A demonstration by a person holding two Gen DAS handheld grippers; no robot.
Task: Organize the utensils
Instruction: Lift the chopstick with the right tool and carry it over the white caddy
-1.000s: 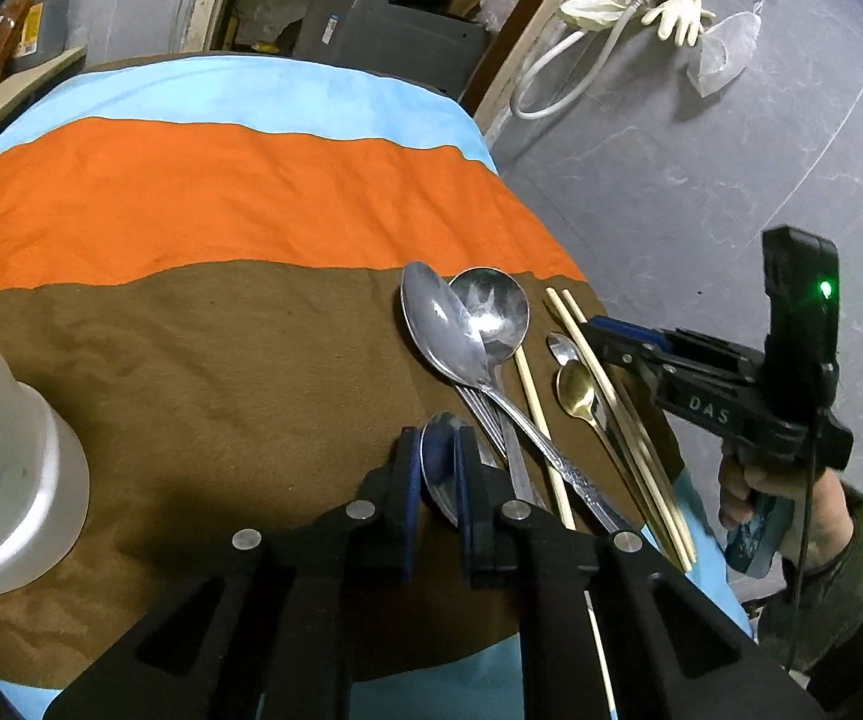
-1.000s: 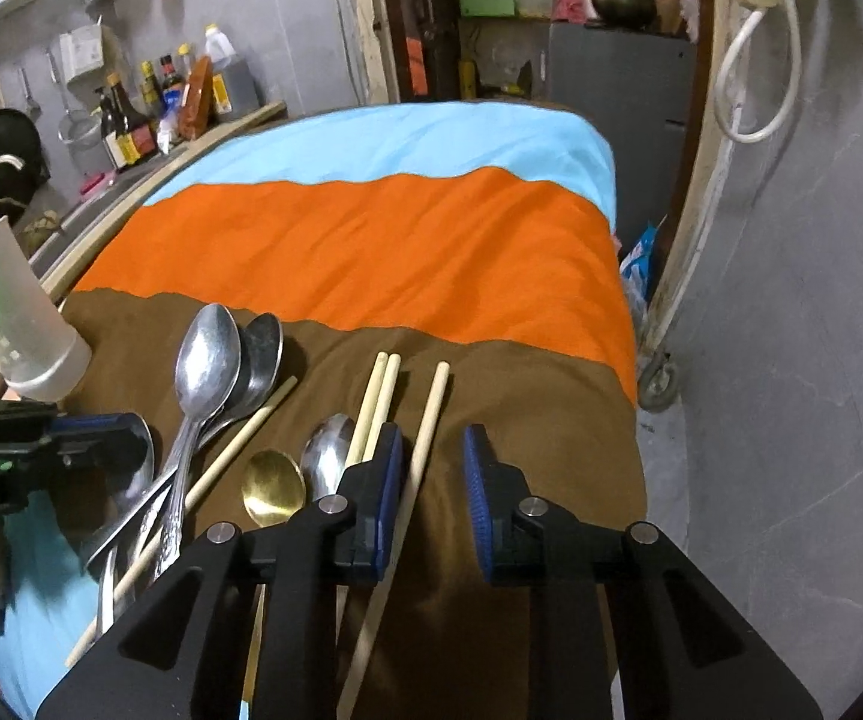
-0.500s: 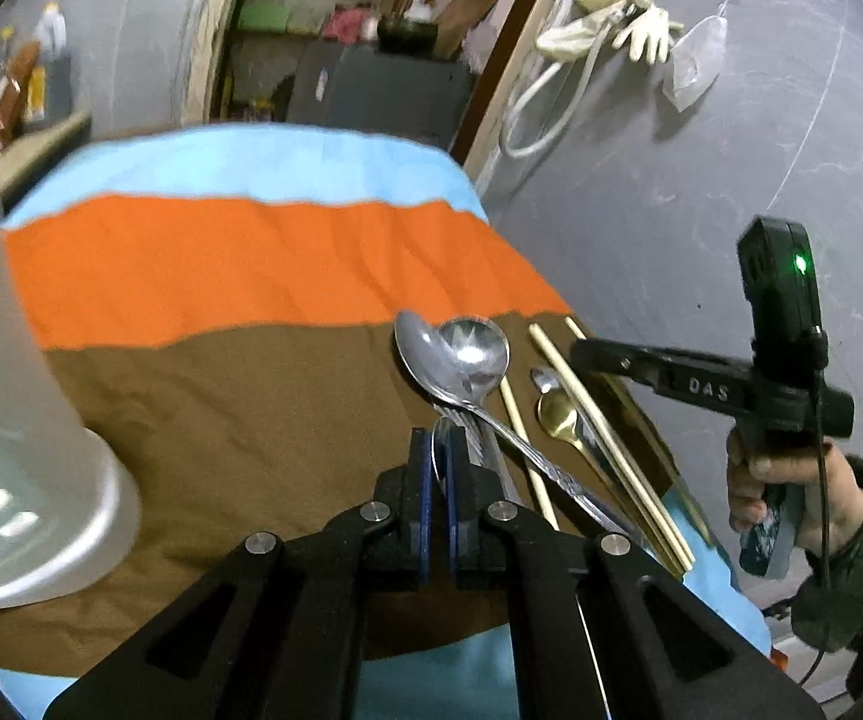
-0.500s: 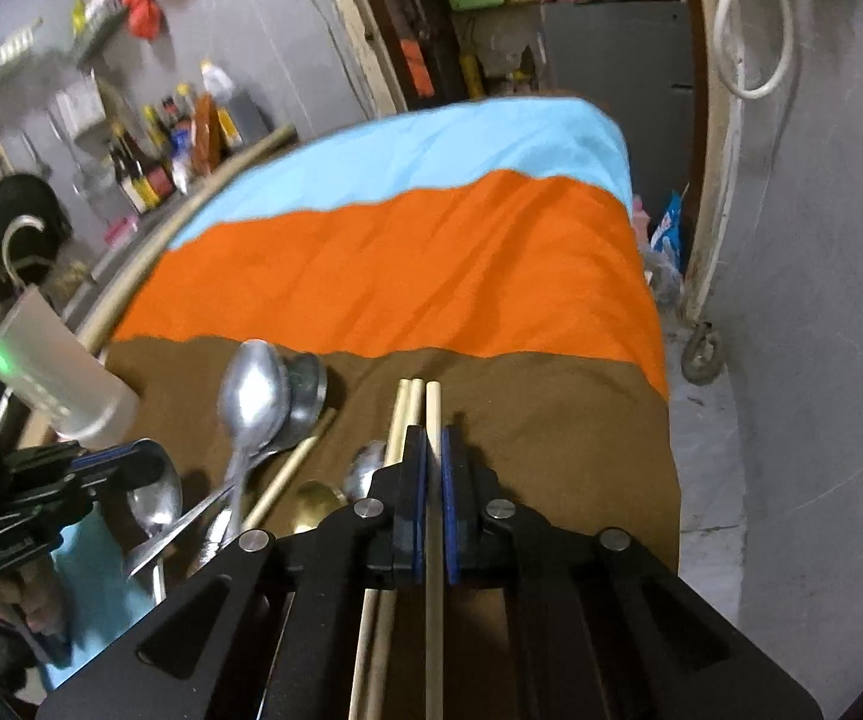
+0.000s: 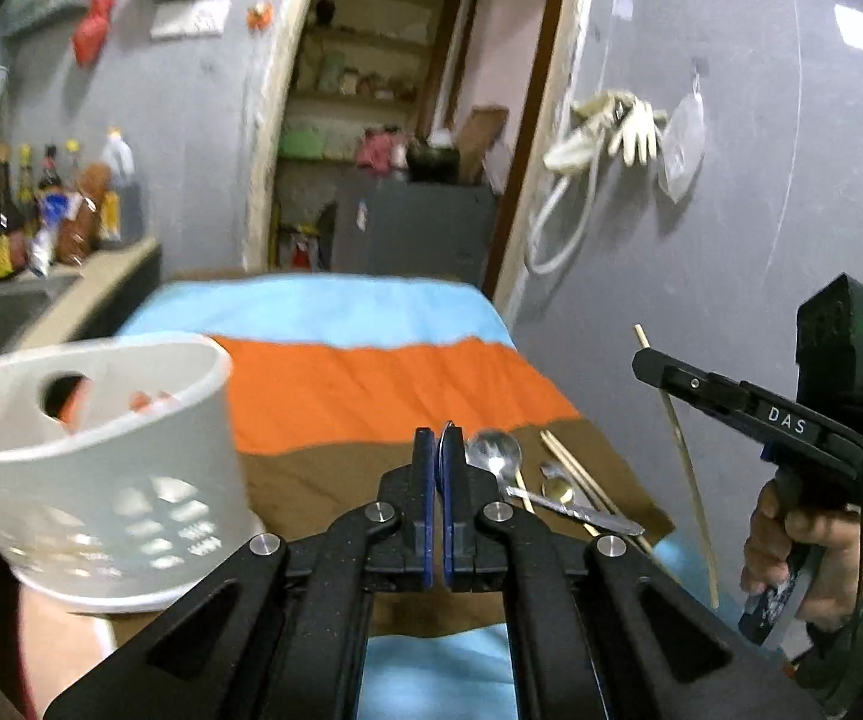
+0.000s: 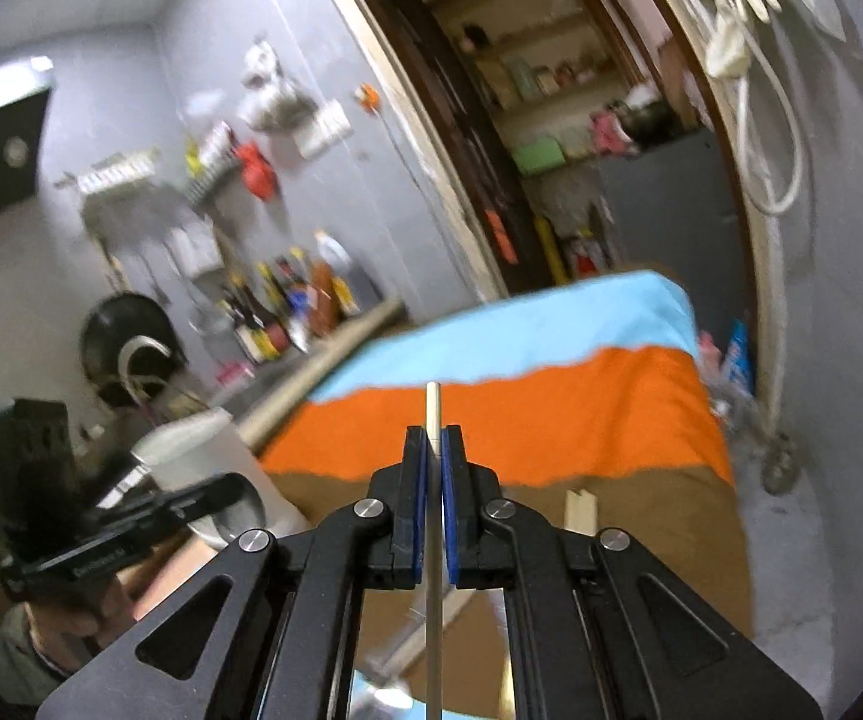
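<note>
Two utensils are lifted: left gripper (image 5: pixel 438 450) clamps a spoon (image 5: pixel 447 429), right gripper (image 6: pixel 434 450) a chopstick (image 6: pixel 433 414). Neither has reached the white holder (image 5: pixel 101 468); several utensils (image 5: pixel 542 489) remain on the cloth (image 5: pixel 383 384).

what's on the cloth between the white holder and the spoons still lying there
Nothing lies there: in the left wrist view, the brown cloth is bare between the white holder and the spoons; only the left claw crosses in front.
</note>
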